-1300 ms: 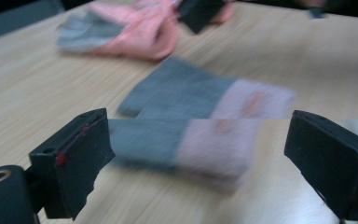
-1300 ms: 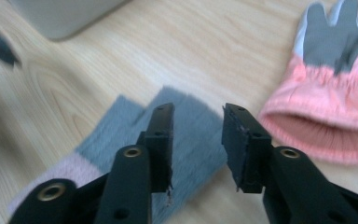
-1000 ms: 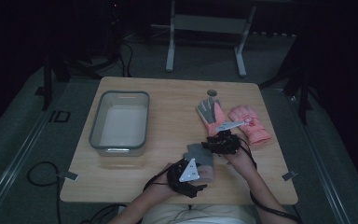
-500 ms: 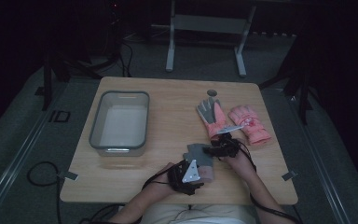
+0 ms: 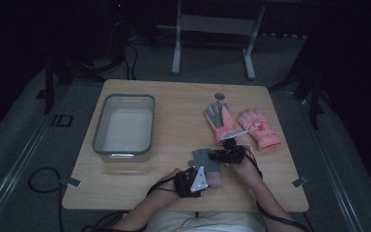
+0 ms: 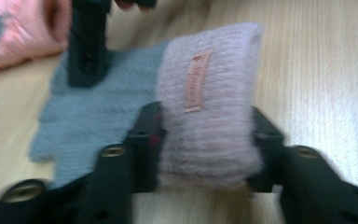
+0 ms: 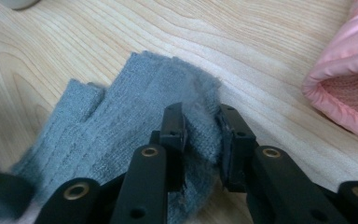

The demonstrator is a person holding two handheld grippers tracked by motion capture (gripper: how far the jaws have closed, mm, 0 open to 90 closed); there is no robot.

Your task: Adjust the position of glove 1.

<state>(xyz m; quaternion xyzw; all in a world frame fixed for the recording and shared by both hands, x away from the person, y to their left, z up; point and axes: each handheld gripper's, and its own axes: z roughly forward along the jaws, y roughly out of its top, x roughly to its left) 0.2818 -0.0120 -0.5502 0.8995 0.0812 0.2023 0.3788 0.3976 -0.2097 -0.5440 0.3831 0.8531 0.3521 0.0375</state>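
Both tongs clamp grey knit glove w/ pale-pink cuff: left tongs at cuff, right tongs at fingers; next, prob. lift toward clear plastic bin, 10 o'clock.

Dark lab: lone wooden table, floor cables.
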